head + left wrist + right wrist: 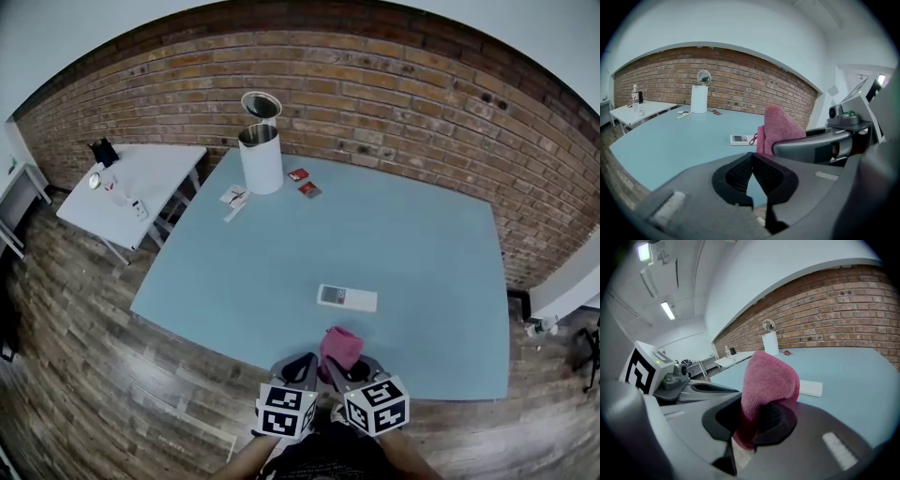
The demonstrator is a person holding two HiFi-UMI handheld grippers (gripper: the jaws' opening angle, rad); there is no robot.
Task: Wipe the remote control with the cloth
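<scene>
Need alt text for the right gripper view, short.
A pink cloth stands bunched up, clamped in the right tongs, filling the middle of the view. Beyond it a white remote control lies on a pale blue table, with a brick wall behind.

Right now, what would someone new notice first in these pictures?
The pink cloth stands out, pinched in the right tool at the near edge of the pale blue table. Just beyond it lies the white remote control; a white kettle with its lid up stands at the far edge by the brick wall.
</scene>
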